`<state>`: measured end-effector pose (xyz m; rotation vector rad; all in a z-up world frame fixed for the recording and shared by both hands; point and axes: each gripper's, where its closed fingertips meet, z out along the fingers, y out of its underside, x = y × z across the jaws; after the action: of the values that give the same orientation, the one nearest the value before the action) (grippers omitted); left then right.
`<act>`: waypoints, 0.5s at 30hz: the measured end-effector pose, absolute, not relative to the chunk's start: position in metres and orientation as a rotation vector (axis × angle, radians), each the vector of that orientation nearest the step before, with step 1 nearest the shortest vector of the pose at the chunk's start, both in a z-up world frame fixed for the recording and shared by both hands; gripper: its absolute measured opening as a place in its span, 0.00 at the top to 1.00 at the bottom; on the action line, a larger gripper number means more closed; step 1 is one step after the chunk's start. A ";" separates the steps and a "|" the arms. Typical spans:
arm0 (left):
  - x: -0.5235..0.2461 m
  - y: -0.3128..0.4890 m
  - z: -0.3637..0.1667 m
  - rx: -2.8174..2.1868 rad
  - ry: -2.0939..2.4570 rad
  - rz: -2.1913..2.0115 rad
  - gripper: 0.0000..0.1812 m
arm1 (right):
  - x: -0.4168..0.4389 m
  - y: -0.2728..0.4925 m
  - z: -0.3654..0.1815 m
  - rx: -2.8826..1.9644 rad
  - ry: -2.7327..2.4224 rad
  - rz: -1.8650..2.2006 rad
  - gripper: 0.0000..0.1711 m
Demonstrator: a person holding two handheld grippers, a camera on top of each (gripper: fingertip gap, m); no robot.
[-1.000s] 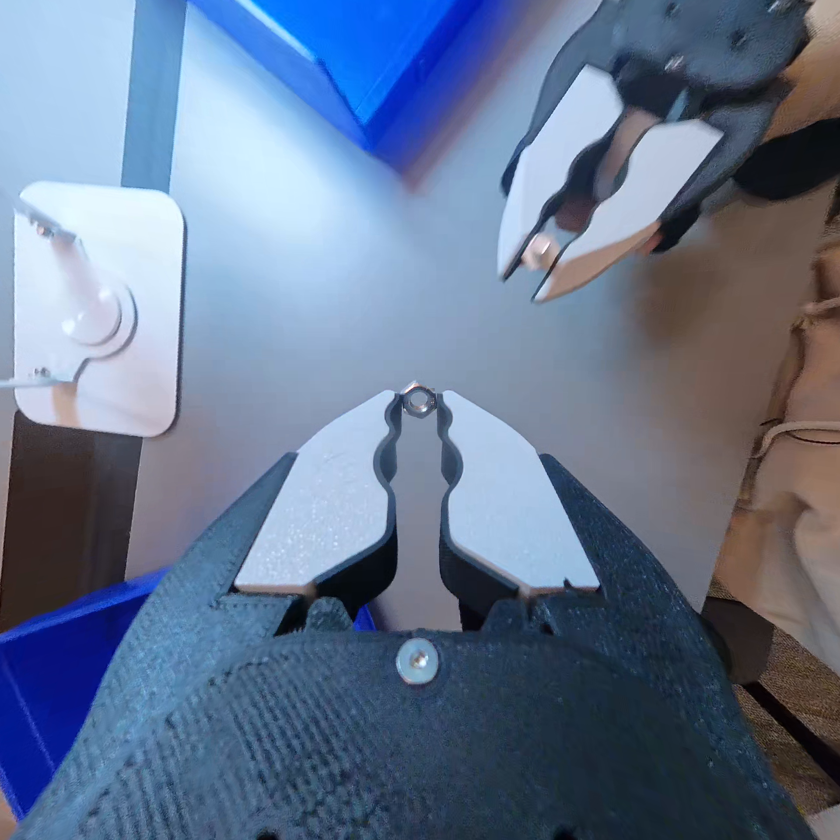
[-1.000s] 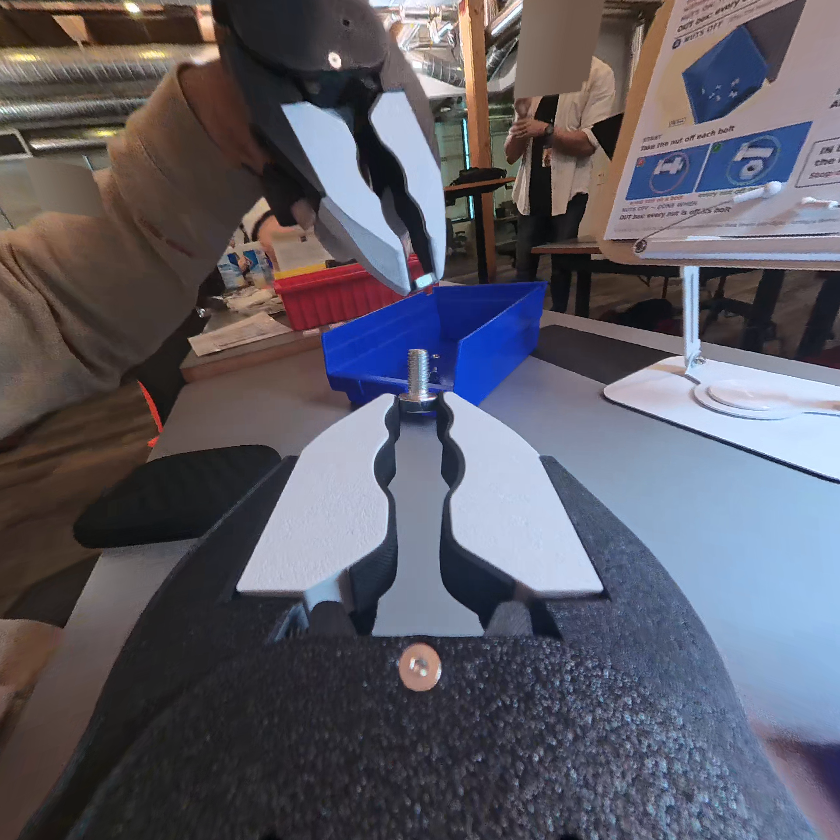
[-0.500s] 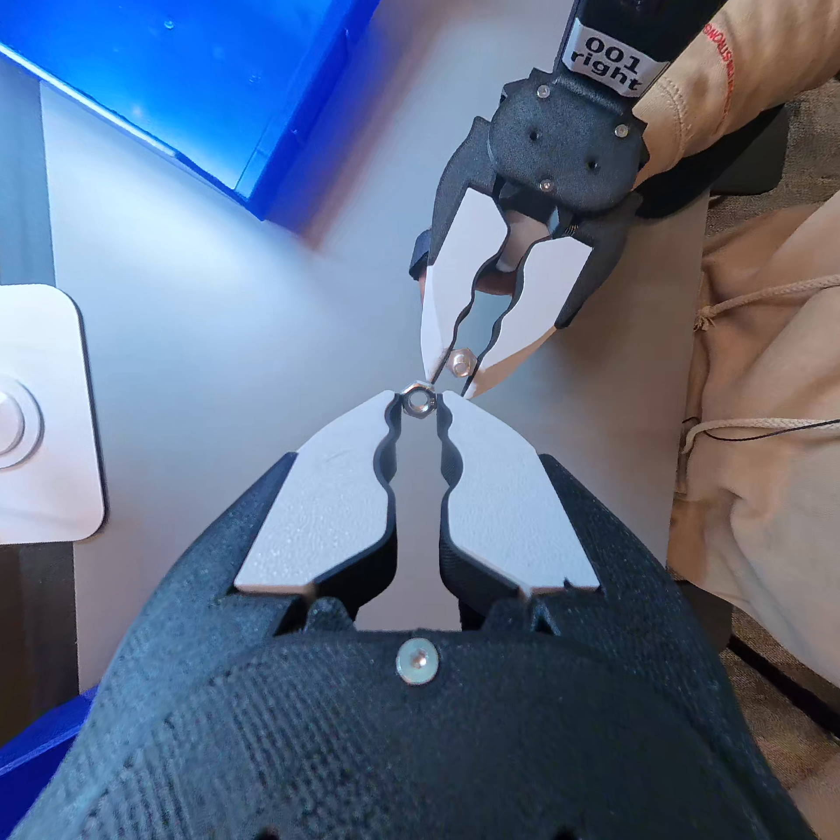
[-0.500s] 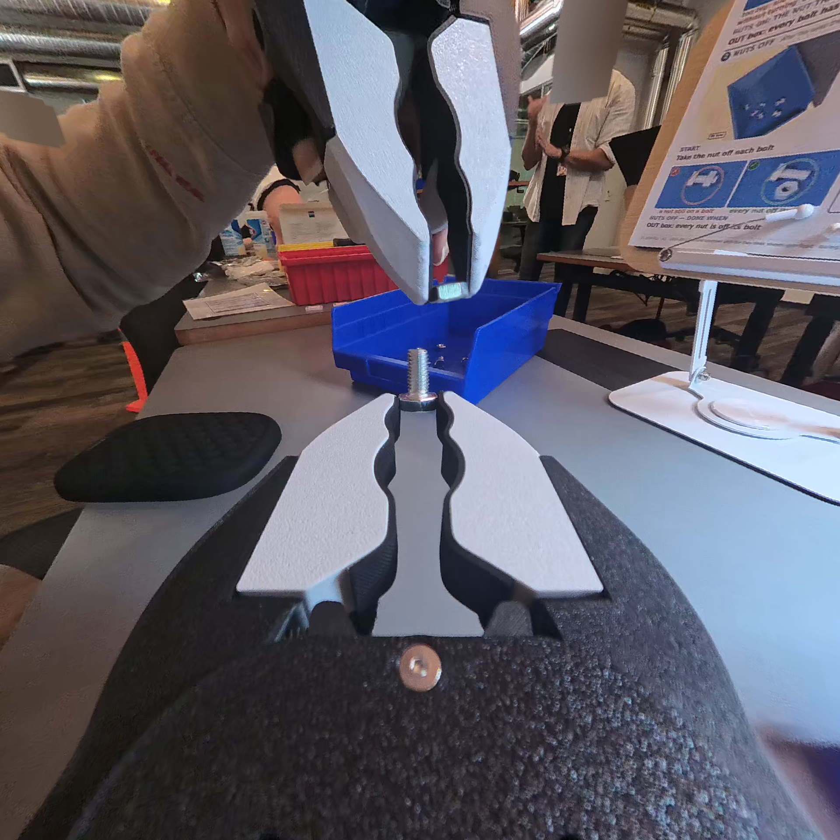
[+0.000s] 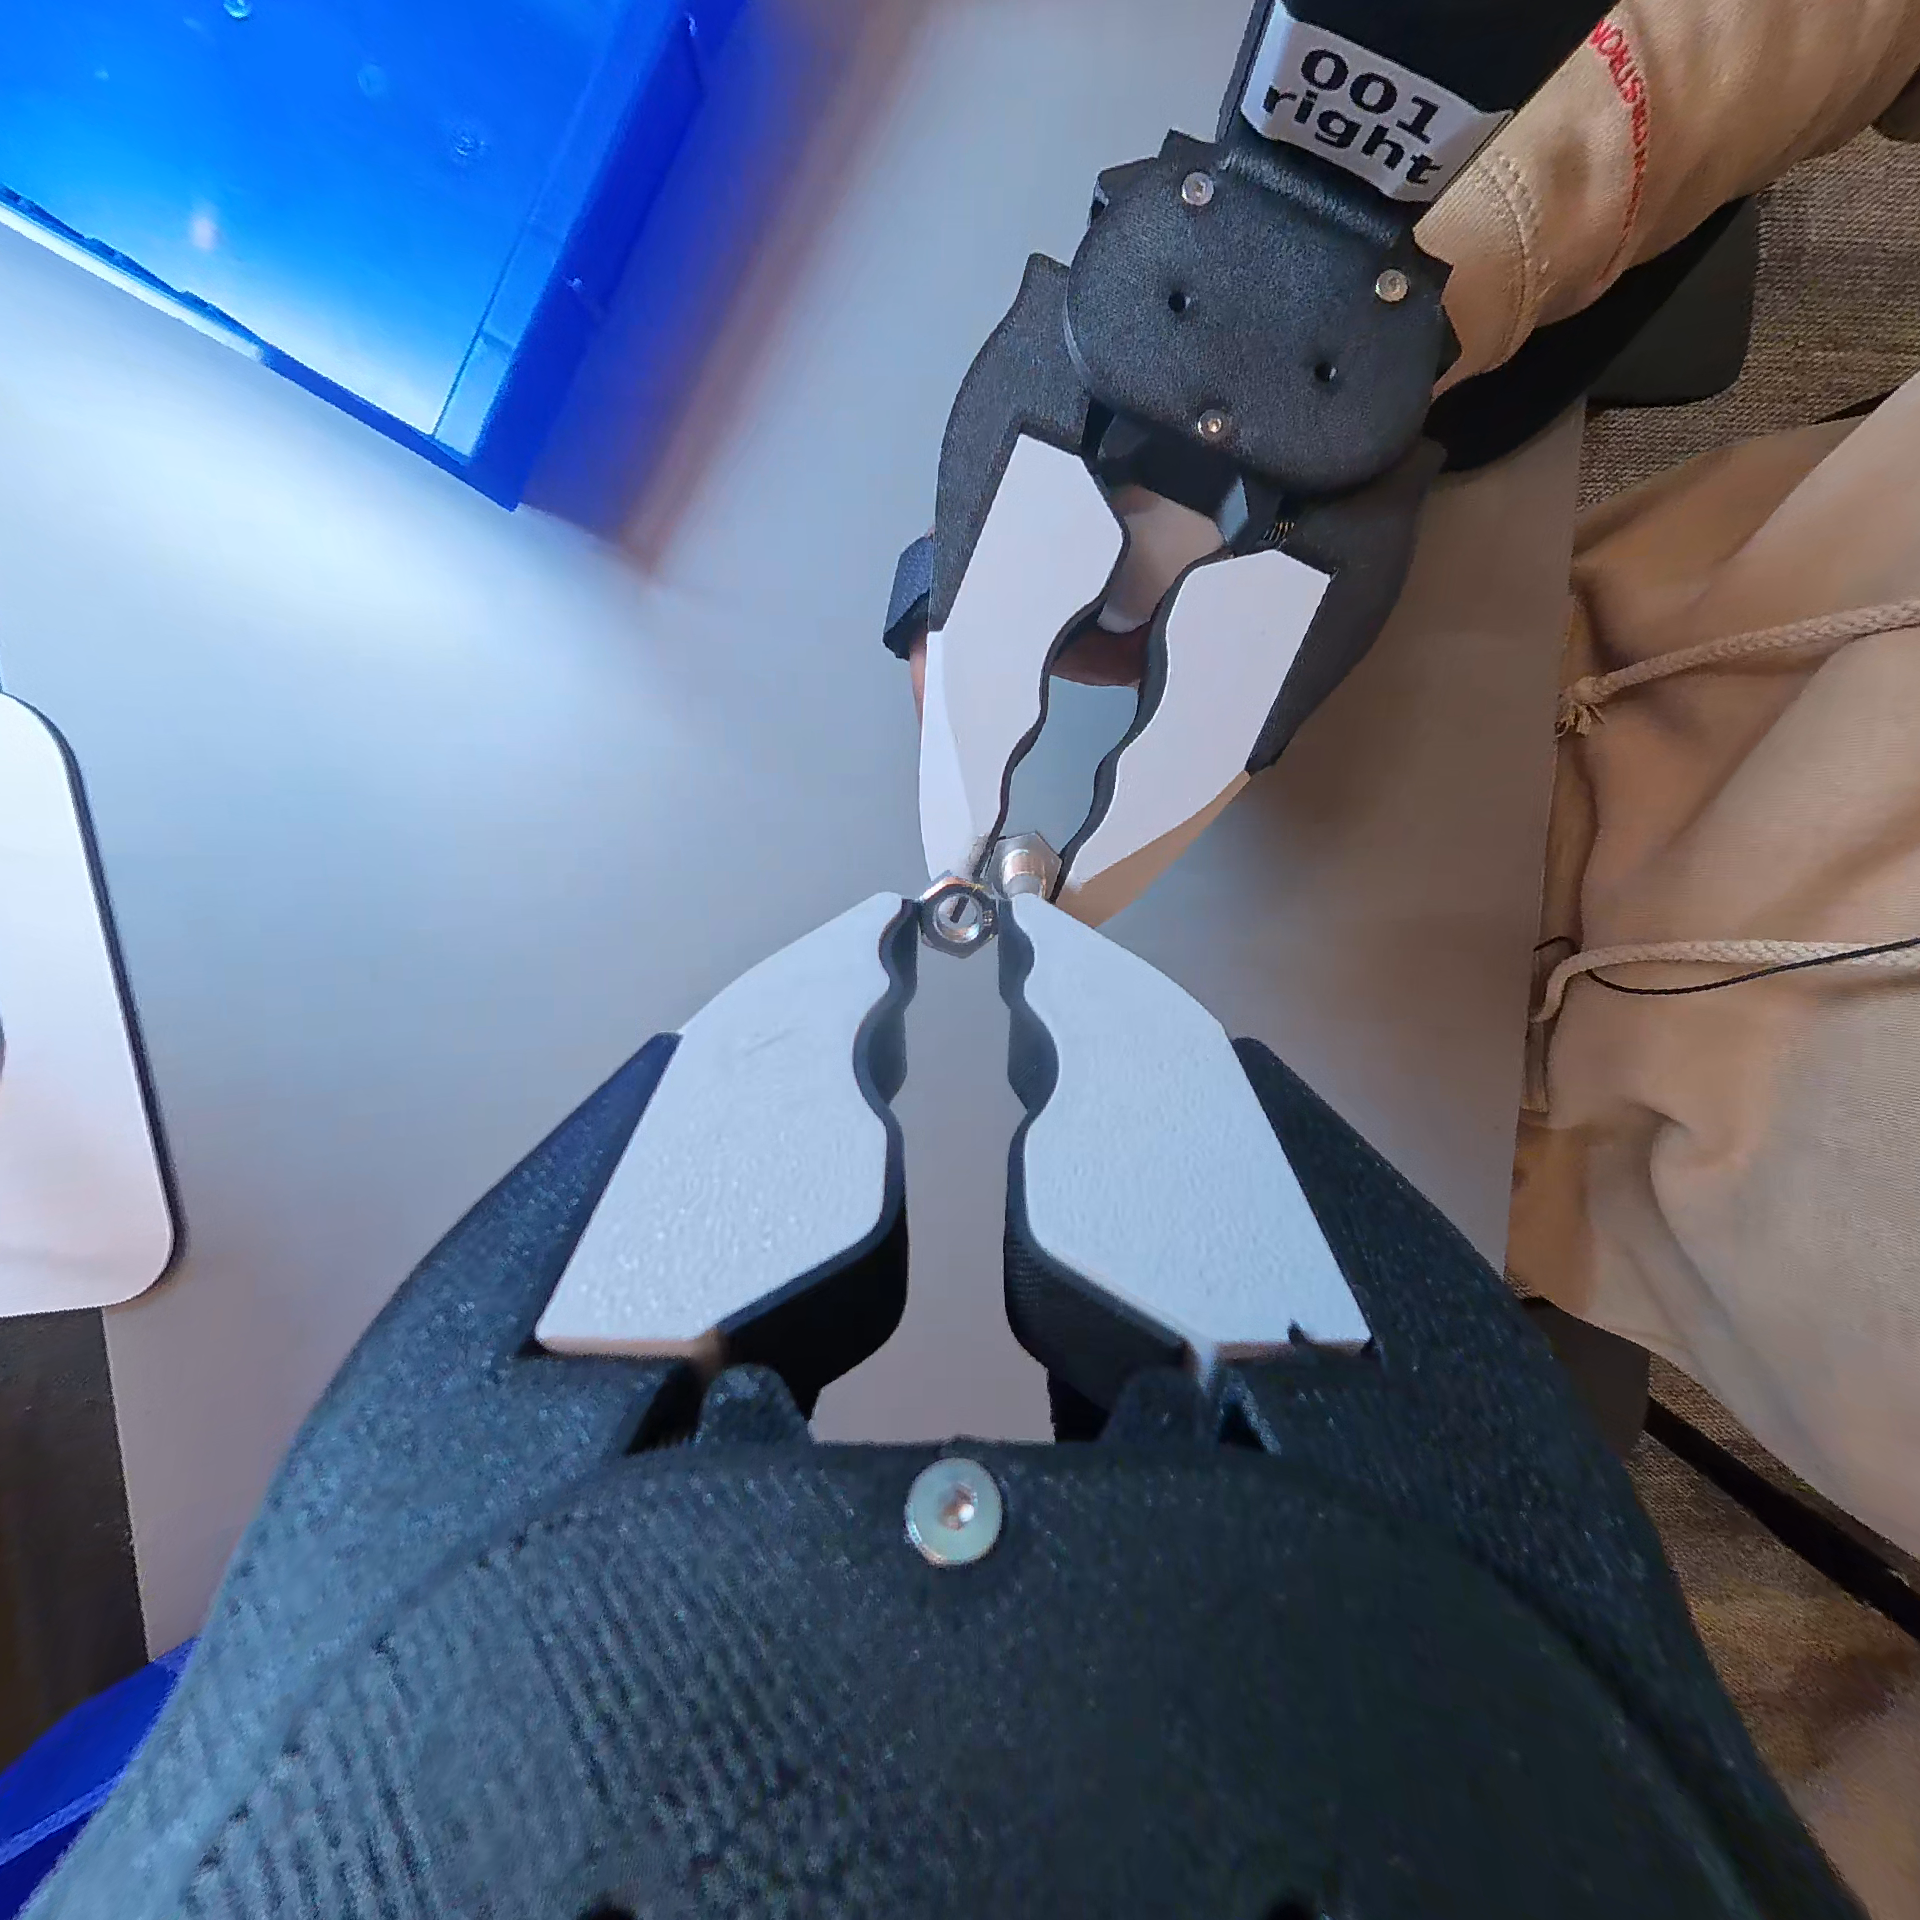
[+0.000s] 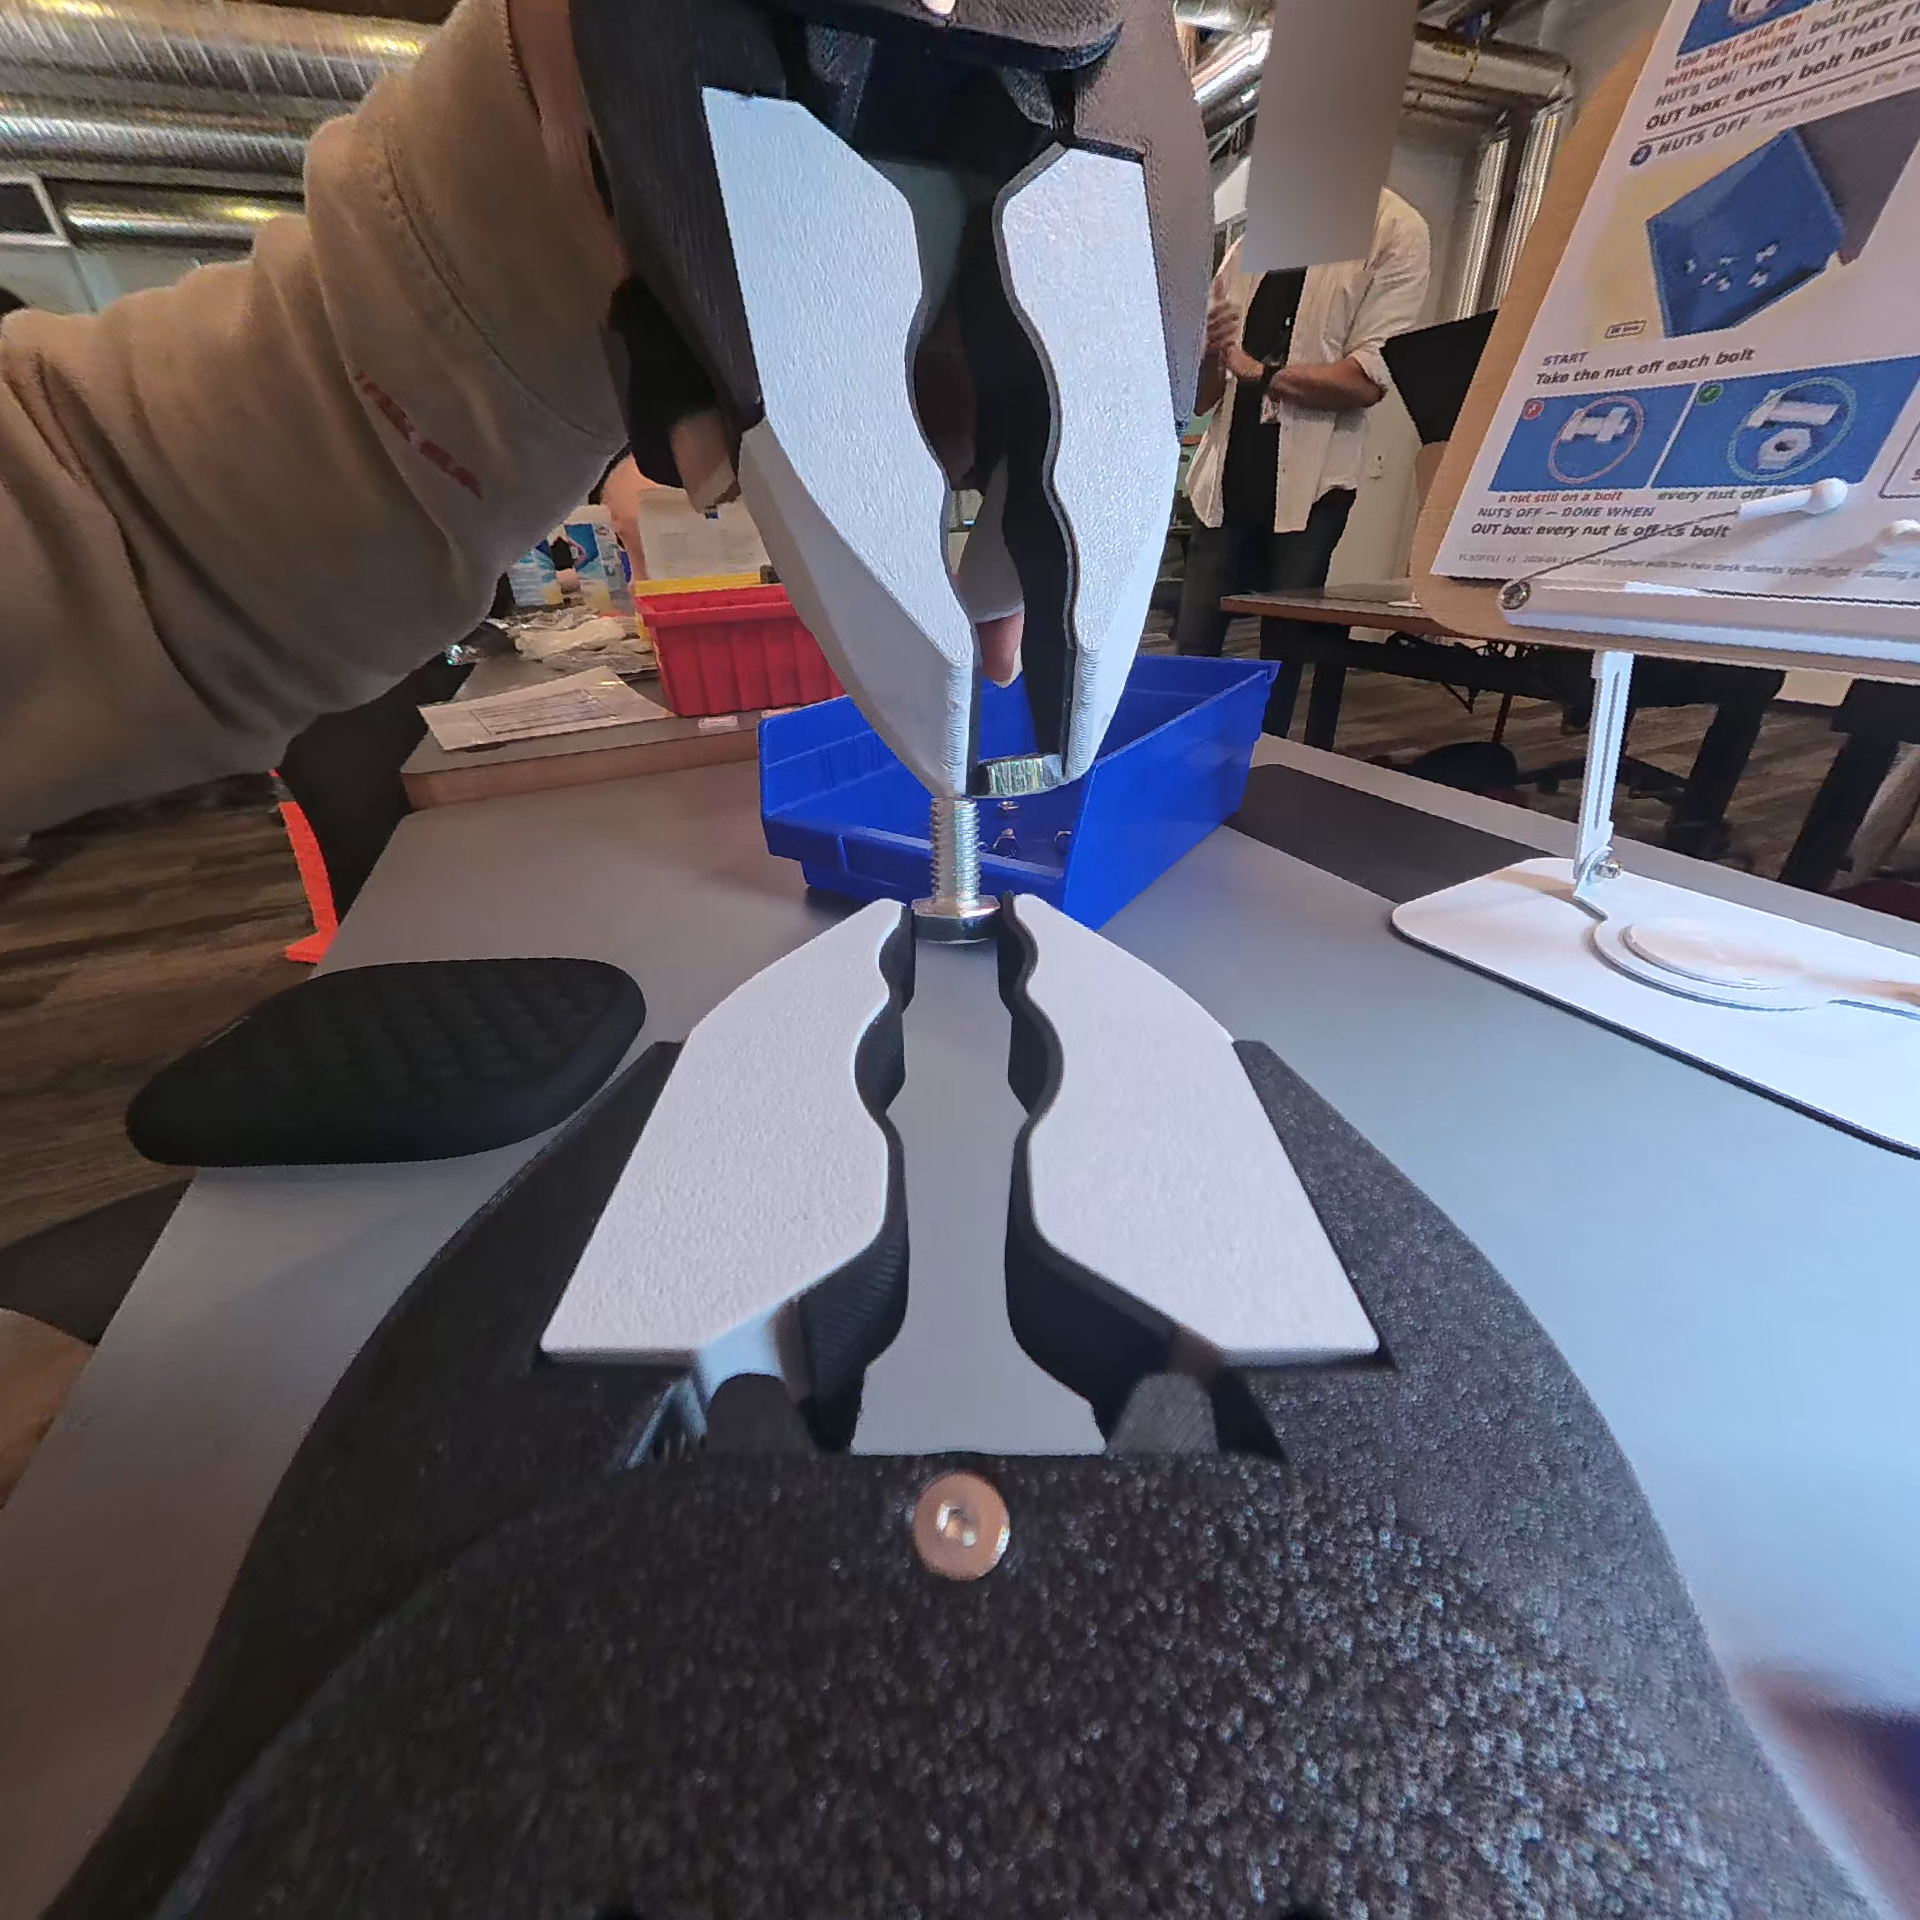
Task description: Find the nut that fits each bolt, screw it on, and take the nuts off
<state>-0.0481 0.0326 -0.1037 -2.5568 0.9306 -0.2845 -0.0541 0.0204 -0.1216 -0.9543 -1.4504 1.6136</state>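
The grey surface [image 6: 1558, 1195] between the blue bin [image 6: 1143, 800] and the white stand base [image 6: 1507, 935] is free for a claw. On the other side, a black pad [image 6: 384, 1060] lies in the way.

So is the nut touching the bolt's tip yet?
Cannot tell. In the right wrist view the left gripper hides the tip of the bolt, with the nut just beside it; the left wrist view looks straight down.
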 end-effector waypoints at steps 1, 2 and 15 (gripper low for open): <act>-0.048 0.033 -0.104 -2.555 0.933 -0.284 0.92 | -0.054 0.021 -0.122 -0.957 -1.450 1.615 0.91; -0.048 0.033 -0.104 -2.553 0.938 -0.286 0.92 | -0.055 0.021 -0.122 -0.961 -1.449 1.612 0.91; -0.035 0.028 -0.102 -2.540 1.015 -0.362 0.92 | -0.053 0.021 -0.119 -0.940 -1.423 1.616 0.91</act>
<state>-0.0351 0.0278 -0.1021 -2.5398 1.0149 -0.3616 -0.0534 0.0211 -0.1193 -0.9403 -1.4234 1.6160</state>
